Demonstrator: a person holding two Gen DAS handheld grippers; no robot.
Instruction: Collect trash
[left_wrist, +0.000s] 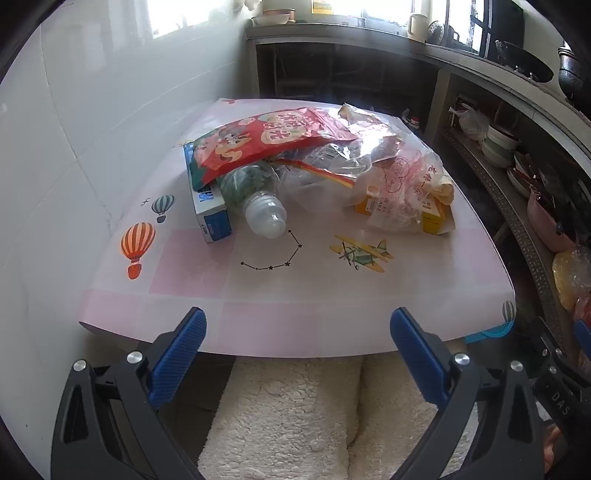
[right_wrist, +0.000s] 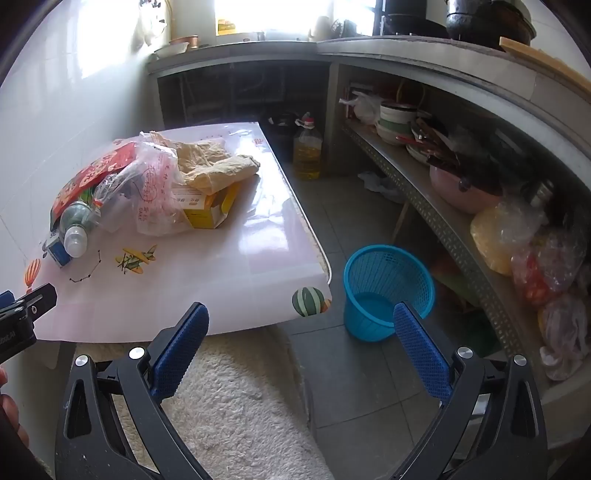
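Trash lies in a heap on the far half of the pink table (left_wrist: 295, 295): a red snack bag (left_wrist: 266, 142), a clear plastic bottle (left_wrist: 255, 199) lying on its side, a blue and white box (left_wrist: 208, 212), clear plastic bags (left_wrist: 399, 173) and a yellow carton (left_wrist: 432, 218). From the right wrist view the same heap shows the bottle (right_wrist: 75, 229), the yellow carton (right_wrist: 210, 210) and a crumpled tan bag (right_wrist: 214, 162). My left gripper (left_wrist: 297, 343) hangs open before the table's near edge, nothing between its fingers. My right gripper (right_wrist: 301, 339) is open too, empty, by the table's corner. A blue basket (right_wrist: 388, 288) stands on the floor.
A white fluffy rug (right_wrist: 229, 406) lies under the table's near edge. Open shelves (right_wrist: 461, 229) on the right hold bowls, a pink pot and bagged goods. A bottle of yellow oil (right_wrist: 307, 155) stands on the tiled floor. A white tiled wall runs along the left.
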